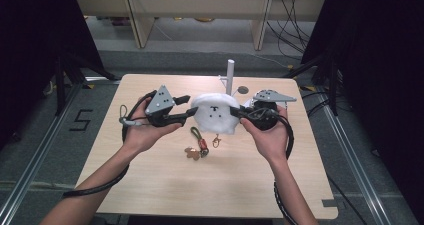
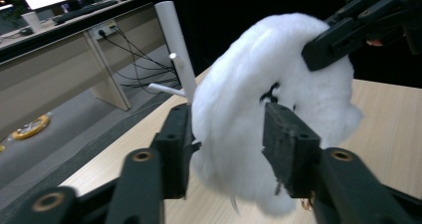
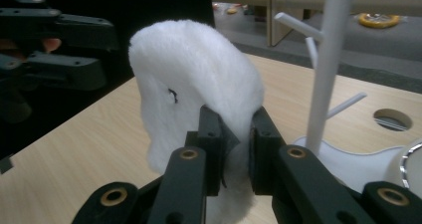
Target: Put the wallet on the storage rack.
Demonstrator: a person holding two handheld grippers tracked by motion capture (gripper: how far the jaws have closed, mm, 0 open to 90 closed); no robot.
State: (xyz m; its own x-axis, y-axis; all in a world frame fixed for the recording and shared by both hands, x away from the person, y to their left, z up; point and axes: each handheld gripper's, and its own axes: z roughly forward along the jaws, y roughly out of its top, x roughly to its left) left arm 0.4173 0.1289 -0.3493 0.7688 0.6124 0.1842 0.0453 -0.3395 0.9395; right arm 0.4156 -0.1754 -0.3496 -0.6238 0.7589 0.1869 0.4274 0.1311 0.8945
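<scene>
A white plush toy (image 1: 216,114) with small black face marks hangs above the middle of the wooden table (image 1: 200,190), between both grippers. My right gripper (image 1: 239,114) is shut on its right edge; in the right gripper view the jaws (image 3: 234,134) pinch the fur (image 3: 194,79) flat. My left gripper (image 1: 190,106) stands open at the toy's left side. In the left gripper view its jaws (image 2: 226,134) sit apart on either side of the plush (image 2: 259,109) without squeezing it. The right gripper's jaw (image 2: 318,55) reaches in from the upper right there.
A white peg stand (image 1: 230,77) rises just behind the toy, close to my right gripper (image 3: 326,59). A keychain (image 1: 200,144) with a green strap and brown charm lies on the table below the toy. A round hole (image 1: 243,90) sits beside the stand.
</scene>
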